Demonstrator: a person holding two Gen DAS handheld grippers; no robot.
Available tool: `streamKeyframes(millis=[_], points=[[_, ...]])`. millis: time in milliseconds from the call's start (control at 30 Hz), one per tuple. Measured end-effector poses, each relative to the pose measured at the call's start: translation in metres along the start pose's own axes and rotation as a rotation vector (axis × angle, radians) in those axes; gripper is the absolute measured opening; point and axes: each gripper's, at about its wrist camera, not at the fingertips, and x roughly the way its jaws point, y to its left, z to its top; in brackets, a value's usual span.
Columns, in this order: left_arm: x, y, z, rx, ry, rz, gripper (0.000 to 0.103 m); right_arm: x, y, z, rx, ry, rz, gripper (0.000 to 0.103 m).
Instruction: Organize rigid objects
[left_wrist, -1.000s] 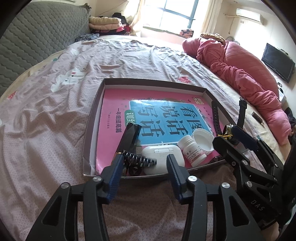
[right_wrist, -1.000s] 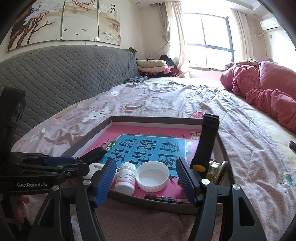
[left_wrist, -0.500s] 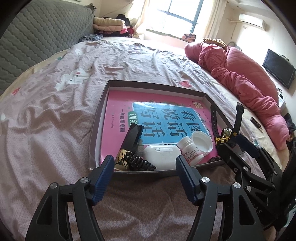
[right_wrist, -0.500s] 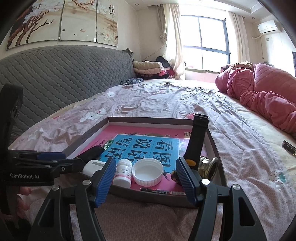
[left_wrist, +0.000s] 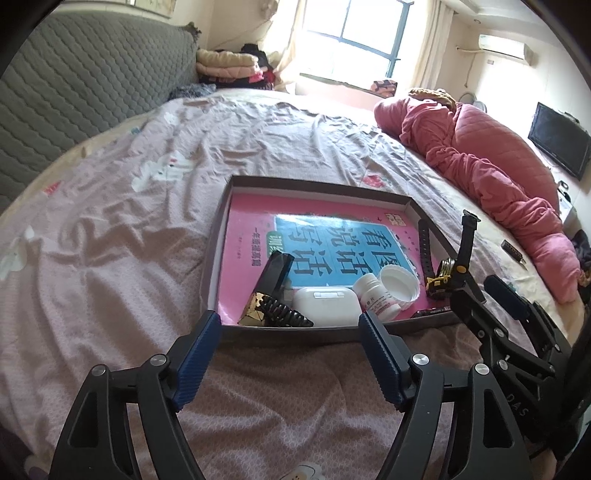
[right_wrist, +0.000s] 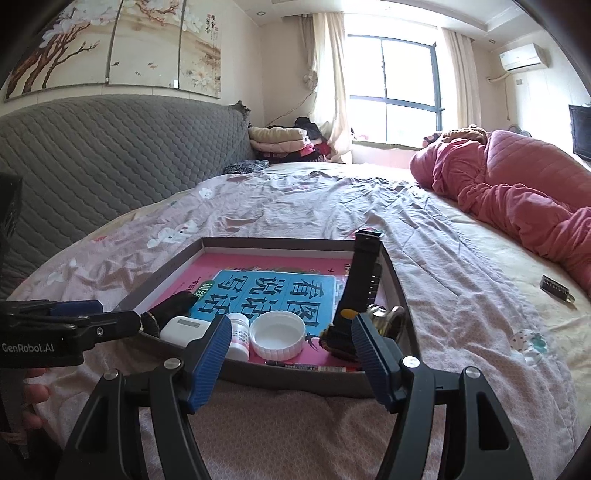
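Looking across the bed, I judge the sorting nearly done: almost everything rigid already sits inside the one shallow tray on the sheet.

Counting from big to small: one tray; one pink and blue book flat on its floor; one watch propped at the right wall, strap up; one black case leaning over a gold faceted piece; one white earbud case at the near wall; one white lid, open side up; one white pill bottle just beside it; one black hair clip at the near edge; one pen along the near wall.

Left over, I reckon: one small dark object lies well apart on the sheet to the right.

My left gripper is opening, nothing between its pads, hovering before the tray's near wall. My right gripper stands wide and empty, also short of the tray.
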Motion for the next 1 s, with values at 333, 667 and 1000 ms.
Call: streamKeyframes(millis=[333, 667, 1000], points=[[-0.021, -0.006, -0.009, -0.012, -0.024, -0.004, 0.078, -0.022, -0.001, -0.004, 0.035, 0.001, -0.005, 0.067], [-0.039, -0.003, -0.028, -0.039, -0.037, 0.034, 0.078, -0.041, 0.006, -0.011, 0.047, 0.016, 0.001, 0.068], [-0.054, -0.006, -0.04, -0.025, -0.026, 0.08, 0.078, -0.059, 0.015, -0.018, 0.045, 0.043, 0.004, 0.068]])
